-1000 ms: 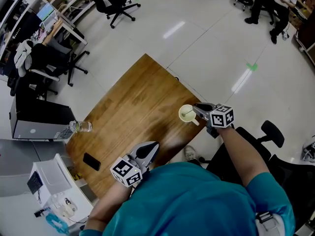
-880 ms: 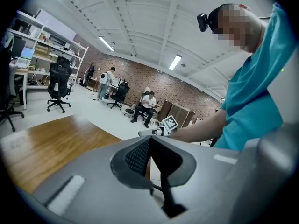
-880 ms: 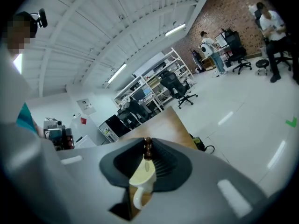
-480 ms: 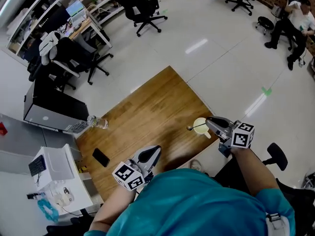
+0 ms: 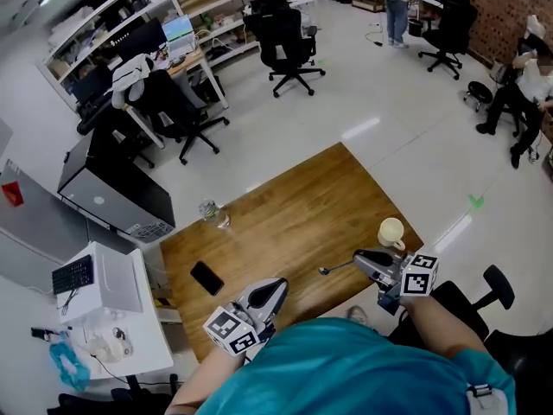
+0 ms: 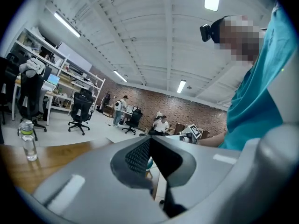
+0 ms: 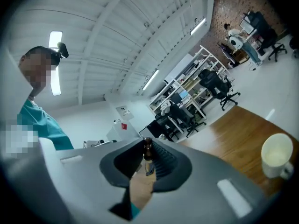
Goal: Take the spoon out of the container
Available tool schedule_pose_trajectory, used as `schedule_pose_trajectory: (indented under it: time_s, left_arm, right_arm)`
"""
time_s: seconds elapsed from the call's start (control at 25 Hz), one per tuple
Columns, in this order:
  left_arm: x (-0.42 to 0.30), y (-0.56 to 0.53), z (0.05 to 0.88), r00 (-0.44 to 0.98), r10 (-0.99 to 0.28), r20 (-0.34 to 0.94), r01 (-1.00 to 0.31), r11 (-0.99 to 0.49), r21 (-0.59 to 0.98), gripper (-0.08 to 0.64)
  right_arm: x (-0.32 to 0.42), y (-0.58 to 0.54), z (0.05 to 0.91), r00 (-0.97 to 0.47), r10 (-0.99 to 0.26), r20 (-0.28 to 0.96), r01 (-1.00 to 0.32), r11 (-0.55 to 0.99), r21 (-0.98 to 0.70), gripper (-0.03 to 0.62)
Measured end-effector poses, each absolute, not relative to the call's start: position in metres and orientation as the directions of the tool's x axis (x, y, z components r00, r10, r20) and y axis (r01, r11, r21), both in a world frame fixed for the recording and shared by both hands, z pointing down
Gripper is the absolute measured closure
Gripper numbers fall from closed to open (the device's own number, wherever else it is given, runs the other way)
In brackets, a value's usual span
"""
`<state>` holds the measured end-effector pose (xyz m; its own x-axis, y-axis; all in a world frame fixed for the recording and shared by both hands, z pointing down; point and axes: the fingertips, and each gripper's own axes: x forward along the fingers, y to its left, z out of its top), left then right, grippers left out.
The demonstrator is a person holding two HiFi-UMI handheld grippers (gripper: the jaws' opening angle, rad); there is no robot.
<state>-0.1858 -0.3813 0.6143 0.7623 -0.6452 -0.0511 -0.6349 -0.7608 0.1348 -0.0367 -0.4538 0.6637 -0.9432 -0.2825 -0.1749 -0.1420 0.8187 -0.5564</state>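
The right tool (image 5: 359, 259) pinches the spoon (image 5: 337, 267) by its handle, clear of the mug (image 5: 390, 230) at lower right; the left tool (image 5: 276, 284) is closed on nothing. Best to lower the spoon level onto bare worktop (image 5: 285, 223), releasing only once it rests.

My left hand-held gripper (image 5: 277, 282) is low and close to my body. It points level. Its jaws are pressed together with nothing between them. My left forearm (image 5: 197, 380) is bare and tucked in close behind it. My right hand-held gripper (image 5: 358, 257) is out to the side and tipped up a little. Its jaws are nearly together and pinch a spoon (image 5: 337, 267), I think by the handle, though it looks tiny from the head view. My right forearm (image 5: 435, 316) stretches out behind it.
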Motion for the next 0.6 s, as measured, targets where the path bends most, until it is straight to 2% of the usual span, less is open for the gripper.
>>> schedule_pose_trajectory:
  time_s: [0.16, 0.36, 0.48, 0.6]
  left_arm:
    - [-0.247, -0.282, 0.598, 0.778, -0.624, -0.066, -0.617, -0.78, 0.107, 0.563]
    - [-0.311, -0.217, 0.586, 0.752, -0.653, -0.085, -0.636, -0.754, 0.164, 0.563]
    - [-0.278, -0.184, 0.548, 0.72, -0.688, -0.091, -0.672, -0.724, 0.155, 0.563]
    - [-0.23, -0.158, 0.535, 0.683, -0.724, -0.096, -0.712, -0.69, 0.131, 0.563]
  right_arm:
    - [-0.098, -0.36, 0.644, -0.938, -0.298, -0.178, -0.144, 0.8, -0.582, 0.545]
    - [-0.158, -0.289, 0.605, -0.945, -0.268, -0.185, -0.12, 0.816, -0.565, 0.545]
    - [-0.133, -0.256, 0.556, -0.96, -0.199, -0.199, -0.061, 0.838, -0.543, 0.545]
    - [-0.089, -0.238, 0.542, -0.963, -0.145, -0.228, -0.004, 0.852, -0.523, 0.545]
